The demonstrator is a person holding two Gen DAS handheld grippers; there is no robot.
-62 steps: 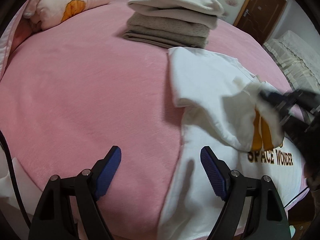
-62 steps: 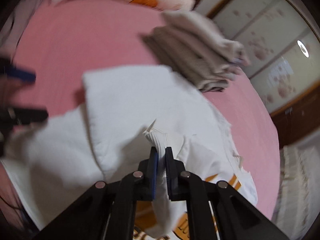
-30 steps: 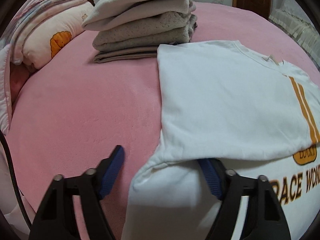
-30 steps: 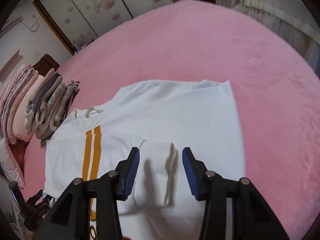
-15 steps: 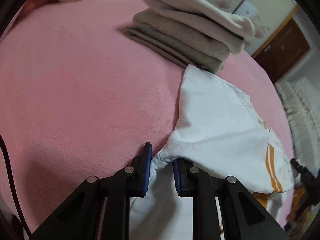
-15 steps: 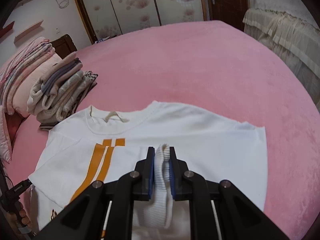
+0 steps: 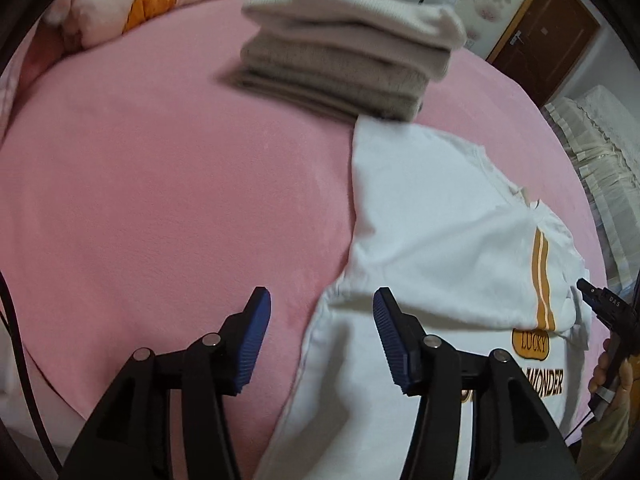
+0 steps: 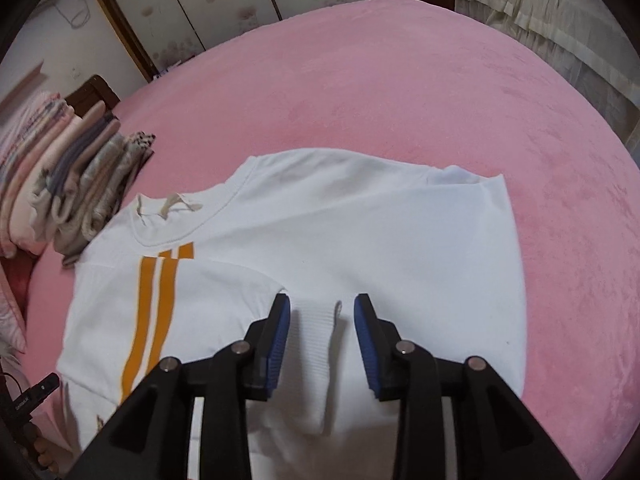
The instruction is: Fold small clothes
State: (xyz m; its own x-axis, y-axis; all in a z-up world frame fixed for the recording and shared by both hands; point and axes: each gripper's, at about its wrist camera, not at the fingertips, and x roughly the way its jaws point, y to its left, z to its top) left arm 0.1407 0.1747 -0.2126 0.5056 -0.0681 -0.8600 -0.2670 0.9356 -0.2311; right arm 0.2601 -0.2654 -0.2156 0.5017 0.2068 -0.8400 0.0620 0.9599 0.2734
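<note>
A white sweatshirt (image 7: 432, 216) with two orange stripes and orange lettering lies flat on the pink bed cover (image 7: 160, 200), one sleeve folded across its chest. My left gripper (image 7: 322, 320) hovers over the folded edge at the shirt's side. Its jaws are opening, and the cloth corner lies between them untouched. In the right wrist view the sweatshirt (image 8: 360, 232) fills the middle. My right gripper (image 8: 322, 330) is opening too. The ribbed sleeve cuff (image 8: 316, 320) lies loose between its blue pads. The right gripper's tip (image 7: 600, 304) shows at the left view's edge.
A stack of folded beige and grey clothes (image 7: 344, 60) sits just beyond the shirt's shoulder, with a pillow (image 7: 140, 4) behind it. The same stack (image 8: 80, 168) stands left of the collar. A cream-covered bed (image 7: 592, 140) lies past the pink cover's far edge. A hand (image 7: 612, 372) holds the right gripper.
Half a second ago both grippers were shut on cloth, the left on the shirt's folded side and the right on the cuff. Both have let go and their jaws stand apart.
</note>
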